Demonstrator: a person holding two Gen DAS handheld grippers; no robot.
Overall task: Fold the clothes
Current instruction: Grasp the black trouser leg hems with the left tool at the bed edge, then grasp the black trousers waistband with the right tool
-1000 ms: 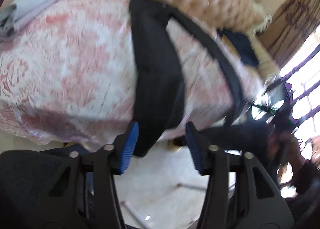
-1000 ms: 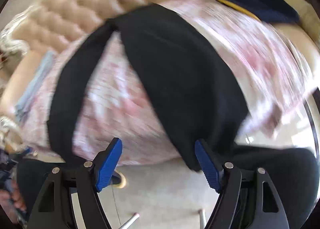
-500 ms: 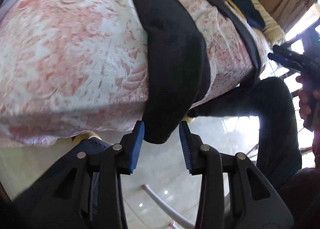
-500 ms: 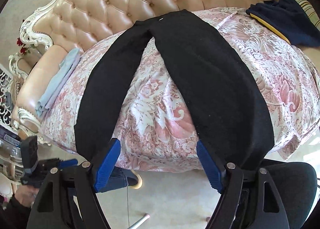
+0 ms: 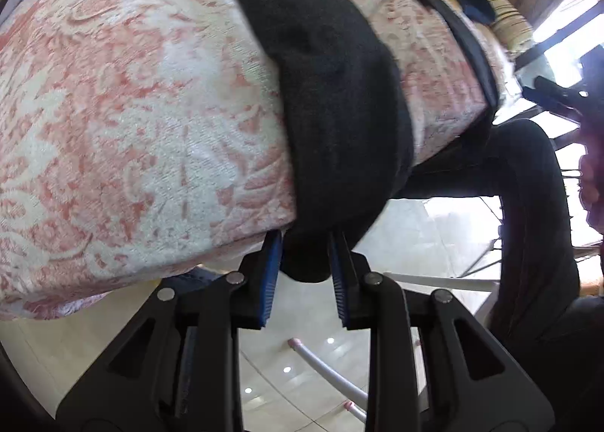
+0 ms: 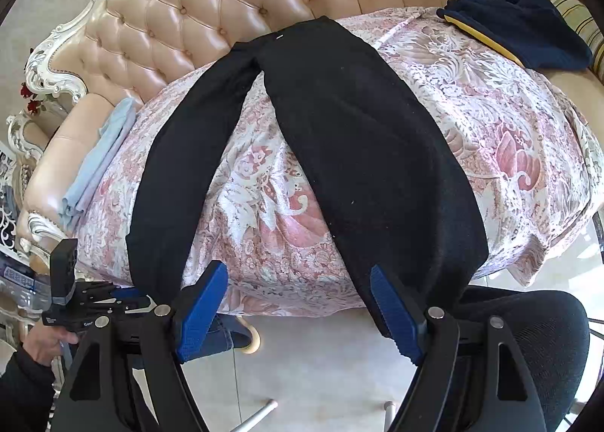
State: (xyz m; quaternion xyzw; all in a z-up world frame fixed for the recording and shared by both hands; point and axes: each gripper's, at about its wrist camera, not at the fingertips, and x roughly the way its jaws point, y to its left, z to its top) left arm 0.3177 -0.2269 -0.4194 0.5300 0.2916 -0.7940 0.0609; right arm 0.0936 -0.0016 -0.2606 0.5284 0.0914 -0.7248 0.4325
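Black trousers [image 6: 362, 137] lie spread in an upside-down V on the pink floral sofa cover [image 6: 502, 118], waist at the backrest, both leg ends hanging over the front edge. My left gripper [image 5: 304, 262] has its blue pads on either side of the hem of one trouser leg [image 5: 332, 92]; the jaws are narrowed around it but not fully closed. My right gripper [image 6: 302, 303] is wide open just below the sofa's front edge, with the other leg's hem by its right fingertip [image 6: 392, 307].
A folded dark blue garment [image 6: 521, 35] lies at the sofa's right end, a light blue cloth [image 6: 102, 152] on the left armrest. The tufted beige backrest [image 6: 234, 1] runs behind. My own legs and white stool legs [image 5: 332, 367] are below.
My left gripper moved up to the hanging trouser hem and narrowed its jaws around it. My right gripper steadied, still wide open, at the other leg's hem.
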